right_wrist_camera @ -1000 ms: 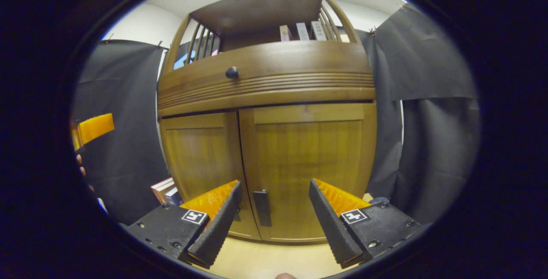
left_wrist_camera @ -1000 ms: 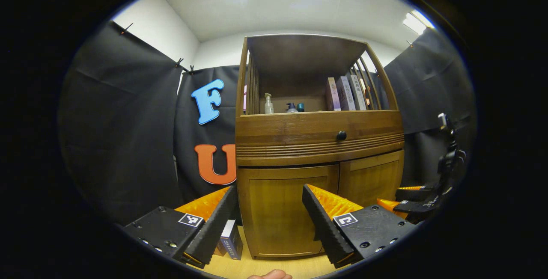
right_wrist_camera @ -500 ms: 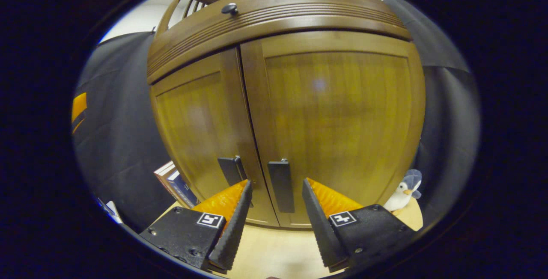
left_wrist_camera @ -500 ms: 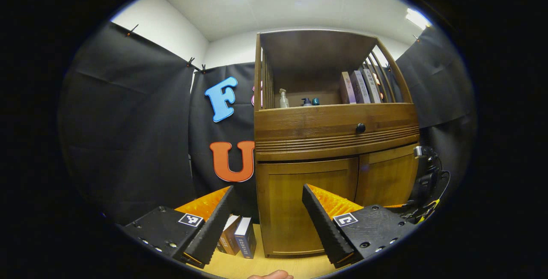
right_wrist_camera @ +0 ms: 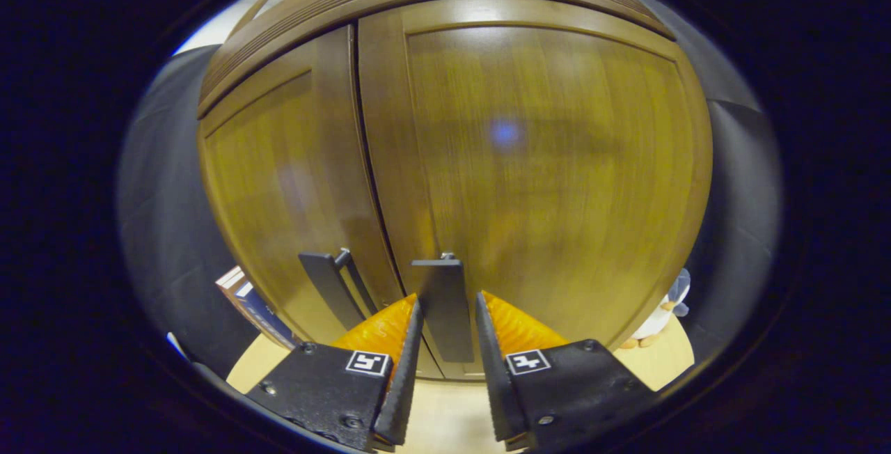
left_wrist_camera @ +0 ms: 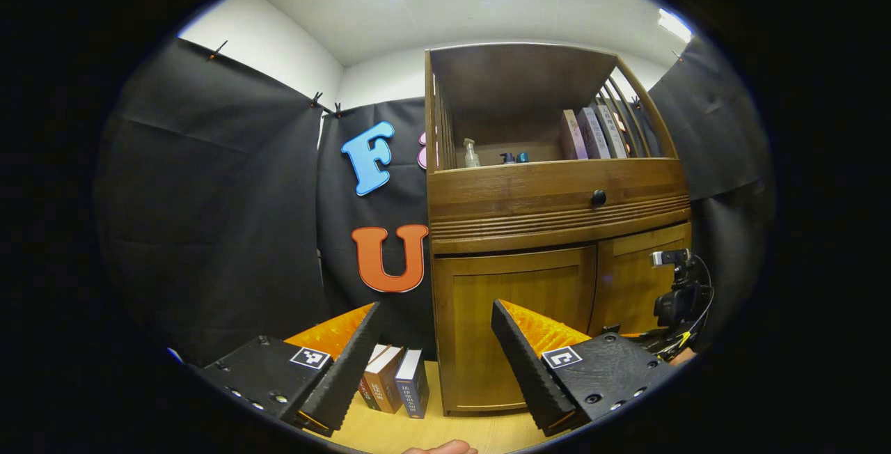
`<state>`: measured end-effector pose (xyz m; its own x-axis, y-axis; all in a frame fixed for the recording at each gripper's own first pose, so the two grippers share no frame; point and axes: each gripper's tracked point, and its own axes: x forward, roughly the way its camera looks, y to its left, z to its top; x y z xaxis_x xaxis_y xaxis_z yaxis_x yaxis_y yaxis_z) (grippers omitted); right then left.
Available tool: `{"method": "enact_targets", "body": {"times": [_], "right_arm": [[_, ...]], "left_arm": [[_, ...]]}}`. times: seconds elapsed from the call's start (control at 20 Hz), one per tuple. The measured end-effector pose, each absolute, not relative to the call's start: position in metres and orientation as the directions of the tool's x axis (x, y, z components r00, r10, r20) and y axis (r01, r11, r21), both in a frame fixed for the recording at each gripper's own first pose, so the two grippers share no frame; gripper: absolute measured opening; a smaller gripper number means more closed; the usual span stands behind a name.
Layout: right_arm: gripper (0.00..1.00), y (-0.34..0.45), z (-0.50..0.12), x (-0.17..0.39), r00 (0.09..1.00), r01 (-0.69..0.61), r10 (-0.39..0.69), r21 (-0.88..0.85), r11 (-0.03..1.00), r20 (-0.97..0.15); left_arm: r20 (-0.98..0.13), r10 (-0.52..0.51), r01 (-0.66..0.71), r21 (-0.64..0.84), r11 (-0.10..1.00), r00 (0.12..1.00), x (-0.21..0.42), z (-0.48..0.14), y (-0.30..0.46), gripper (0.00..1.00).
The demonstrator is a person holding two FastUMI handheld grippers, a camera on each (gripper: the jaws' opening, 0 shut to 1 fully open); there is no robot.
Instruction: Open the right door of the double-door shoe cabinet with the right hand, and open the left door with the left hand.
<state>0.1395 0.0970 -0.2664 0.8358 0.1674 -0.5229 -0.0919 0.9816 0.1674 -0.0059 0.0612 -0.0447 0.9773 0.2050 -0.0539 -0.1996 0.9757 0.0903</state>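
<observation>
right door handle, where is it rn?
In the right gripper view, the right door handle stands low on the right door, beside the centre seam, between the right claw's fingers.

At the bottom of the right gripper view, the right gripper (right_wrist_camera: 445, 342) is showing narrowly parted fingers (contact unclear); the left gripper (left_wrist_camera: 435, 360) is gaping wide at bottom centre.

Light wood floor (left_wrist_camera: 418, 429) carries shoe cabinet (left_wrist_camera: 515, 329); books (left_wrist_camera: 397, 388) upright just beside it; plush penguin (right_wrist_camera: 661, 318) opposite side.
</observation>
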Motion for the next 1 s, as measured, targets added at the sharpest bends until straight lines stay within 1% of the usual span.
{"method": "enact_targets", "body": {"times": [0.05, 0.1, 0.25, 0.3, 0.5, 1.0], "right_arm": [[0.45, 0.096, -0.266, 0.138, 0.841, -0.084, 0.161, 0.168, 0.982, -0.517], [0.40, 0.097, -0.266, 0.140, 0.845, -0.080, 0.154, 0.163, 0.983, -0.512], [0.36, 0.098, -0.268, 0.140, 0.854, -0.072, 0.140, 0.153, 0.986, -0.501], [0.33, 0.098, -0.268, 0.140, 0.854, -0.071, 0.139, 0.152, 0.986, -0.501], [0.28, 0.096, -0.266, 0.133, 0.849, -0.078, 0.148, 0.156, 0.985, -0.507], [0.28, 0.084, -0.258, 0.086, 0.852, -0.102, 0.166, 0.153, 0.983, -0.497]], "left_arm": [[-0.052, 0.204, -0.199, 0.091, 0.976, 0.978, -0.006, -0.046, 0.062, 0.94], [-0.057, 0.202, -0.197, 0.090, 0.976, 0.978, -0.006, -0.048, 0.061, 0.94], [-0.073, 0.190, -0.183, 0.084, 0.979, 0.979, -0.008, -0.056, 0.058, 0.94], [-0.076, 0.185, -0.179, 0.085, 0.980, 0.980, -0.008, -0.057, 0.058, 0.94], [-0.076, 0.168, -0.162, 0.087, 0.983, 0.983, -0.009, -0.057, 0.052, 0.95], [-0.102, 0.089, -0.082, 0.074, 0.994, 0.991, -0.004, -0.068, 0.019, 0.94]]}}
